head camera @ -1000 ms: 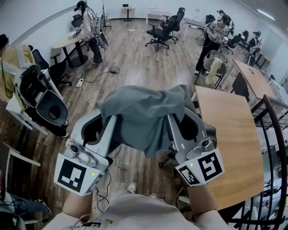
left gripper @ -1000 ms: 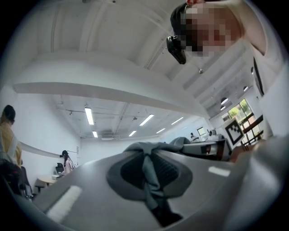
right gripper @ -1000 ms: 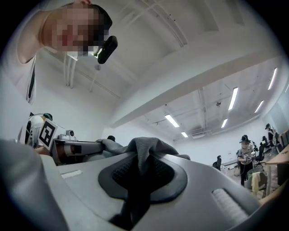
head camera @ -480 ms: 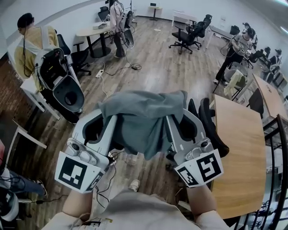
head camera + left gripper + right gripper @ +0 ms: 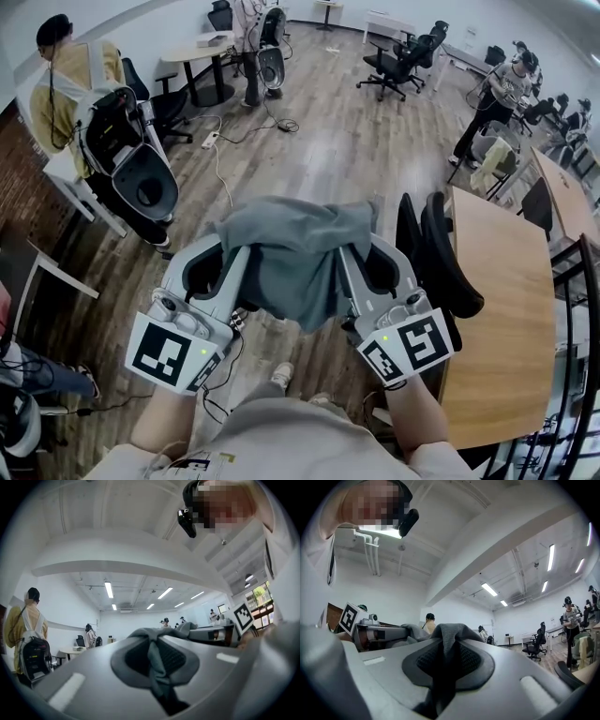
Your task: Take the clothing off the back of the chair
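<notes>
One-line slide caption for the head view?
The left gripper and right gripper, each shut on a grey-green garment, hold it up between them beside a black chair.

Wood-plank floor [image 5: 347, 159]. Long wooden desk [image 5: 506, 300] along right edge. Person in yellow top [image 5: 61, 98] stands upper left. Round-topped desk [image 5: 197, 58] and black office chairs [image 5: 398, 64] beyond. Cable [image 5: 217, 167] lies across the floor.

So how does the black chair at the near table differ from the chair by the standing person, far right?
The near chair has a bare back; the far chair has a pale garment draped over its back. The near chair is seen from above, close against the near table; the far chair is small in the distance, beside a person. Both stand by wooden tables.
</notes>
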Demonstrator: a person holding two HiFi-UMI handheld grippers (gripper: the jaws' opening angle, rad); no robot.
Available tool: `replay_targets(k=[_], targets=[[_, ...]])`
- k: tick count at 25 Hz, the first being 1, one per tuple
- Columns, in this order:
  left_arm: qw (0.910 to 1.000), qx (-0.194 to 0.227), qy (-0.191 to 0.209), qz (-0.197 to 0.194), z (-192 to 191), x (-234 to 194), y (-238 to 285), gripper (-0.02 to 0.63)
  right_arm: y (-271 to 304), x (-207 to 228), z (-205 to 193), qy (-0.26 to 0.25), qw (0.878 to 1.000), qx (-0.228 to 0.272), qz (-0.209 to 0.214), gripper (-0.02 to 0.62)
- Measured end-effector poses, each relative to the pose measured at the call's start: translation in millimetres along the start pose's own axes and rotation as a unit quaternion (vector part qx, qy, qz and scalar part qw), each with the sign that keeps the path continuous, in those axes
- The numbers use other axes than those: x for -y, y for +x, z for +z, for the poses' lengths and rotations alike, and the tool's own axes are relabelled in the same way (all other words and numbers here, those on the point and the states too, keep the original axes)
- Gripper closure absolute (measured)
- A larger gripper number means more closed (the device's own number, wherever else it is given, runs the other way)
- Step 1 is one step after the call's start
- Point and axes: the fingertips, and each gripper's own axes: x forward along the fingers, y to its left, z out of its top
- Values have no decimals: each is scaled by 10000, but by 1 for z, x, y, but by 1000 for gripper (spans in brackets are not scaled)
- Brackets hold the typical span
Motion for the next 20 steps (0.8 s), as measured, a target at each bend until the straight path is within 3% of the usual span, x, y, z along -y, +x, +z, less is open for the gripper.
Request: replay_targets(k=[14, 20], targets=[[9980, -397, -364, -324, -55, 29, 20, 584, -25, 27, -51, 281, 9970, -629, -362, 545], [9965, -512, -568, -326, -84, 25, 11, 584, -22, 16, -80, 368, 9952, -830, -368, 545]])
